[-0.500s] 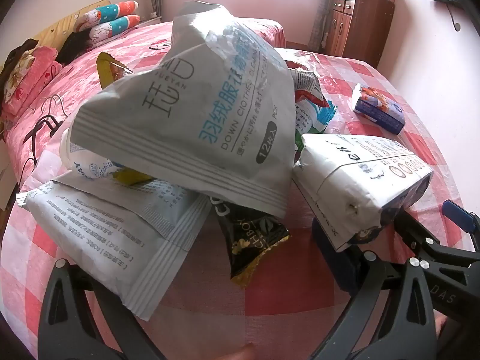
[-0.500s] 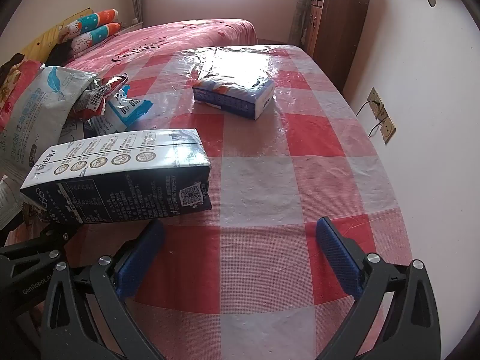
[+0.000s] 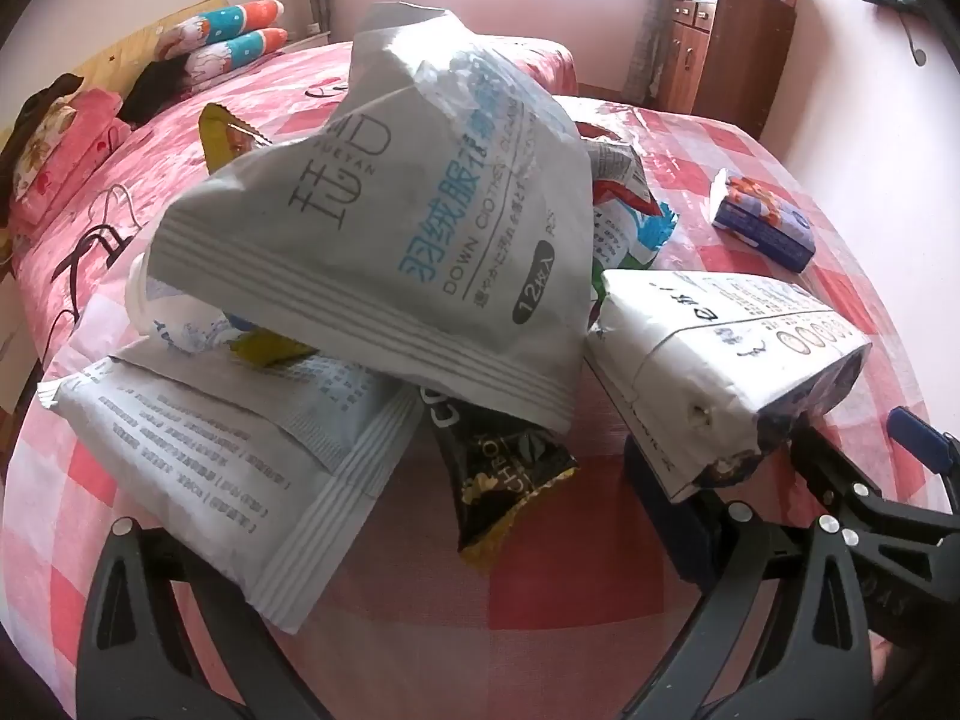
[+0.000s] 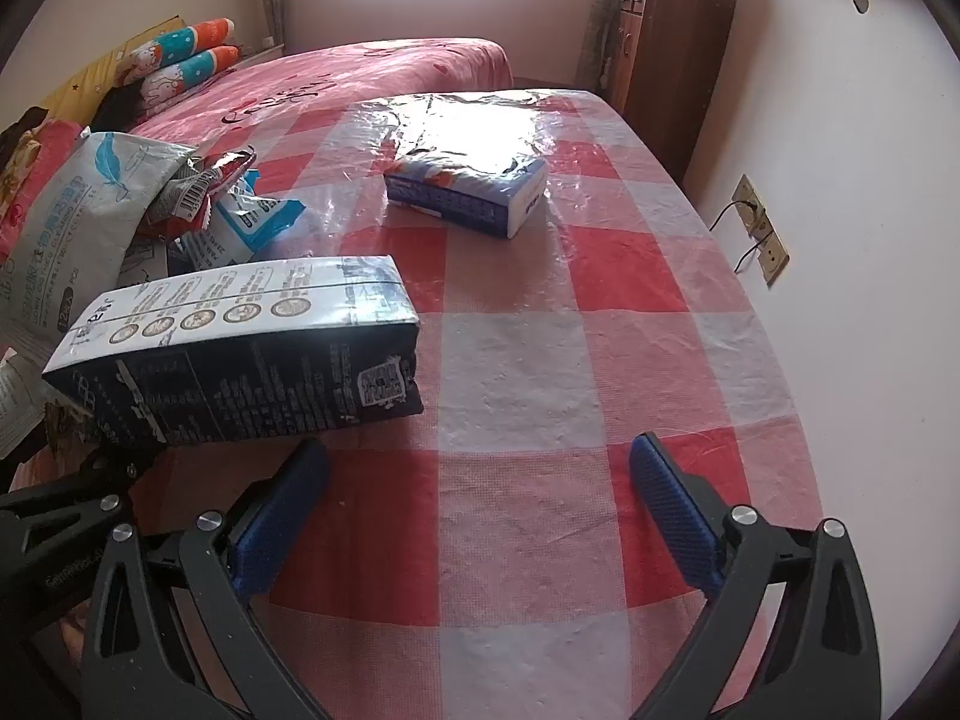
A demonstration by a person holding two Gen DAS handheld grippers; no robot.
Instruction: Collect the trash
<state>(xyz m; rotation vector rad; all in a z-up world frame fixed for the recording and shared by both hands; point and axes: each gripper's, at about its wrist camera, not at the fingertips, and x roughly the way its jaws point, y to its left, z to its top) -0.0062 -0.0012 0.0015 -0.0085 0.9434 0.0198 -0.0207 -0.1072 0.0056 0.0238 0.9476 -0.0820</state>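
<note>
A pile of trash lies on the checked table: a big grey wipes bag, a flat grey pouch under it, a black and gold wrapper and a black and white carton on its side. The carton also shows in the right wrist view, left of my right gripper, which is open and empty. My left gripper is open wide; the flat pouch lies over its left finger, the carton's end near its right finger.
A blue and white tissue pack lies further back on the table, also seen in the left wrist view. A bed stands behind the table, a wooden cabinet at the back right. A wall socket is on the right wall.
</note>
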